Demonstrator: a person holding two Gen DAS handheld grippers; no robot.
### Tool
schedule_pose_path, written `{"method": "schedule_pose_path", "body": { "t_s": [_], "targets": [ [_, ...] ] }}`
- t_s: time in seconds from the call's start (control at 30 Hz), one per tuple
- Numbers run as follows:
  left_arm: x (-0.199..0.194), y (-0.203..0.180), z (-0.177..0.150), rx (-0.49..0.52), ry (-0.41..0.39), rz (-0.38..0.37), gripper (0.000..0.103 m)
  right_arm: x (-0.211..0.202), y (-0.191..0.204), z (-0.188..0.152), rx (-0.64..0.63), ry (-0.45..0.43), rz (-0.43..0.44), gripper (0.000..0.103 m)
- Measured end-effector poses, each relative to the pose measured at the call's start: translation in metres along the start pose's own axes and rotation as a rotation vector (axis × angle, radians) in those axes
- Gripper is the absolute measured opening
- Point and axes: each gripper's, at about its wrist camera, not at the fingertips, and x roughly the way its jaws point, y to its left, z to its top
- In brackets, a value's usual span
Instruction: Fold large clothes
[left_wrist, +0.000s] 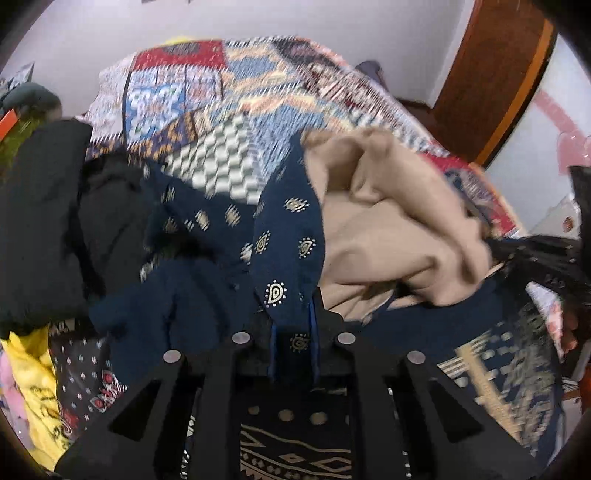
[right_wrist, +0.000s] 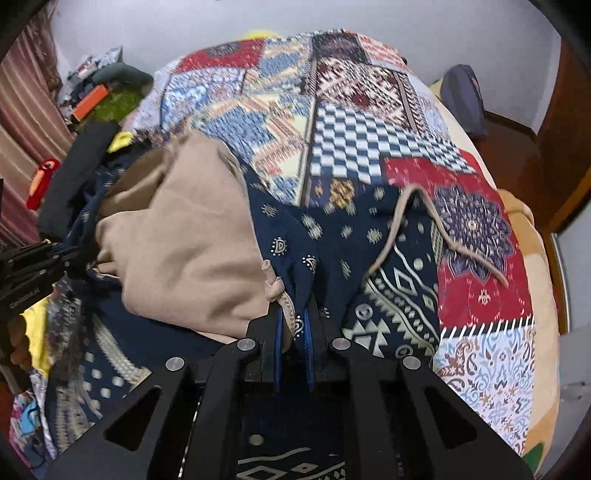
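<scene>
A navy garment with gold paisley and geometric print (left_wrist: 288, 229) (right_wrist: 332, 236) lies bunched on the bed, and a beige garment (left_wrist: 388, 229) (right_wrist: 184, 240) is rumpled on top of it. My left gripper (left_wrist: 295, 314) is shut on a fold of the navy cloth, which rises between its blue pads. My right gripper (right_wrist: 293, 321) is shut on another edge of the same navy garment, with a knotted beige drawstring (right_wrist: 391, 236) caught at the pads. The drawstring's loose end trails to the right over the bedspread.
A patchwork bedspread (left_wrist: 240, 92) (right_wrist: 369, 129) covers the bed. Black clothing (left_wrist: 40, 206) and a yellow cloth (left_wrist: 33, 369) are piled at the left. A wooden door (left_wrist: 491, 74) and wooden floor (right_wrist: 517, 147) lie to the right, with clutter by the far left wall (right_wrist: 92, 96).
</scene>
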Motion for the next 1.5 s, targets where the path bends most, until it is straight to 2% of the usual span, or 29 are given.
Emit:
{"method": "schedule_pose_path", "body": {
  "t_s": [0.17,0.37,0.47,0.53,0.63,0.73,0.87,1.0,1.2,1.33,1.37,1.4,1.5],
  "targets": [
    [0.006,0.005,-0.004,-0.017,0.003,0.000,0.019,0.008,0.005,-0.006,-0.035,0.013,-0.039,0.011],
    [-0.008,0.002,0.004,-0.006,-0.008,0.000,0.022,-0.004,0.008,0.003,-0.079,0.040,-0.073,0.020],
    [-0.020,0.000,0.011,0.002,-0.037,0.002,0.037,-0.015,0.012,0.007,-0.100,0.015,-0.066,0.025],
    [-0.028,0.000,0.017,0.006,-0.074,0.019,0.050,-0.022,0.015,0.012,-0.117,-0.011,-0.065,0.033],
    [-0.036,0.001,0.030,0.010,-0.108,0.022,0.052,-0.031,0.019,0.021,-0.135,-0.061,-0.070,0.043],
    [-0.034,0.003,0.045,0.009,-0.114,0.013,0.054,-0.033,0.020,0.034,-0.135,-0.090,-0.055,0.047],
    [-0.020,0.004,0.066,0.018,-0.104,0.017,0.054,-0.022,0.020,0.050,-0.123,-0.088,-0.029,0.047],
    [0.000,0.002,0.080,0.030,-0.082,0.002,0.054,0.000,0.019,0.062,-0.118,-0.047,-0.016,0.047],
    [0.040,0.003,0.096,0.024,-0.022,0.003,0.054,0.037,0.011,0.074,-0.070,0.044,0.071,0.047],
    [0.060,0.007,0.101,-0.001,0.017,-0.032,0.053,0.058,0.001,0.080,-0.005,0.084,0.136,0.047],
    [0.065,0.008,0.101,-0.007,0.026,-0.038,0.052,0.061,-0.001,0.081,0.009,0.089,0.149,0.047],
    [0.069,0.008,0.101,-0.014,0.031,-0.046,0.045,0.064,-0.003,0.081,0.020,0.092,0.158,0.043],
    [0.077,0.009,0.099,-0.026,0.049,-0.071,0.022,0.072,-0.005,0.081,0.041,0.111,0.214,0.019]
  ]
}}
